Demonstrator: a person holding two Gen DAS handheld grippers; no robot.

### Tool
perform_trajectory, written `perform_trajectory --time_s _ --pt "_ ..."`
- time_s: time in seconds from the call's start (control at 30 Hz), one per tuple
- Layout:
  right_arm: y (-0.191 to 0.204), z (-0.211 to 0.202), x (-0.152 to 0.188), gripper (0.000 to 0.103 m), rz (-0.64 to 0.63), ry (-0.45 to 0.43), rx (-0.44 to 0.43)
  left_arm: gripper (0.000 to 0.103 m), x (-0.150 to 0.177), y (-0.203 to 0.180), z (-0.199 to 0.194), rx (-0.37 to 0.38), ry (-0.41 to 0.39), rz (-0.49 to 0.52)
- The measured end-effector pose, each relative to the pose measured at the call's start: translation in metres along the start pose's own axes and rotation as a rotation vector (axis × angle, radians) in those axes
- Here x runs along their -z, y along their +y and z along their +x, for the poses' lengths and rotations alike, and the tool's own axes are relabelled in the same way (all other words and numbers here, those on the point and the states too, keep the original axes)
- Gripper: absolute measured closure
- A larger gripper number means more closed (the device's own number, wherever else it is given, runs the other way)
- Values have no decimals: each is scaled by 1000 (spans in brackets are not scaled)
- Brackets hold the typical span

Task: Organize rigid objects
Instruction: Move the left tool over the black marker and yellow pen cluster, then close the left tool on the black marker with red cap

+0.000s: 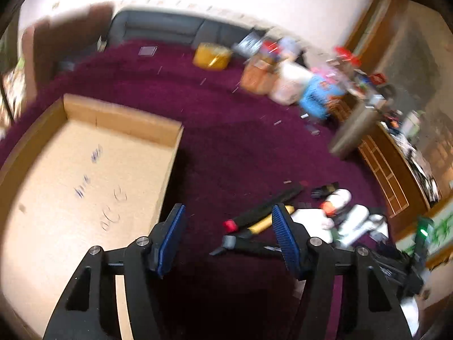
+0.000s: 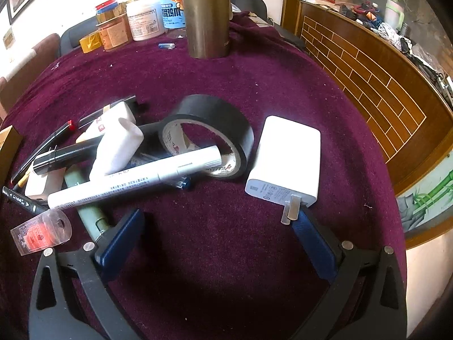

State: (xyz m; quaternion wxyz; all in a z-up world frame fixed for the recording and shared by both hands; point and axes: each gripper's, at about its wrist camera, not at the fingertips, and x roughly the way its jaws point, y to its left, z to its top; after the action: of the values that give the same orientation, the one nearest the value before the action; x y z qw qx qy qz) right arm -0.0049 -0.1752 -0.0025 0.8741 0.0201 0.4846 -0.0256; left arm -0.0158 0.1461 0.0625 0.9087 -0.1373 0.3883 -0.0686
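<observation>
**Both tongs released; charger lies at one o'clock of my right gripper**

My right gripper (image 2: pixel 218 223) is released, jaws spread wide over bare purple cloth (image 2: pixel 271 85), grasping nothing. The white charger (image 2: pixel 286 155) lies flat at about one o'clock from it, its long axis running from five to eleven o'clock, its prongs pointing back at me and sitting just beside my right fingertip. I judge it the easiest pick: it lies apart from the heap, and the right tongs are far nearer than the left.

At eleven o'clock the black tape roll (image 2: pixel 209 133) leans tilted, a white marker (image 2: pixel 133 178) lying across its lower edge, long axis eight to two o'clock. More pens and white blocks pile up toward nine o'clock.

My left gripper (image 1: pixel 229 232) is also released and empty. Its blurred view shows what the right view barely catches: the open cardboard box (image 1: pixel 119 119) at ten o'clock, apparently empty, with the heap off at two o'clock. The charger I cannot single out there.
</observation>
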Motion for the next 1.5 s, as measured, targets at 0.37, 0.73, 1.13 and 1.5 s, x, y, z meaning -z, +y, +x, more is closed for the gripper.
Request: perform_trajectory --time_s 0.37,0.73,1.13,1.5 --pt "-17 -117 23 0 51 -535 214 13 25 -44 -101 -106 -222 235" --pt "-46 -45 -1 12 306 -309 -58 13 33 -57 -13 -124 6 214" --pt "-40 -36 -1 12 284 -257 -67 17 18 -46 88 -240 221 198" --pt "-44 -29 1 12 314 -222 -87 56 44 -64 32 -124 188 298"
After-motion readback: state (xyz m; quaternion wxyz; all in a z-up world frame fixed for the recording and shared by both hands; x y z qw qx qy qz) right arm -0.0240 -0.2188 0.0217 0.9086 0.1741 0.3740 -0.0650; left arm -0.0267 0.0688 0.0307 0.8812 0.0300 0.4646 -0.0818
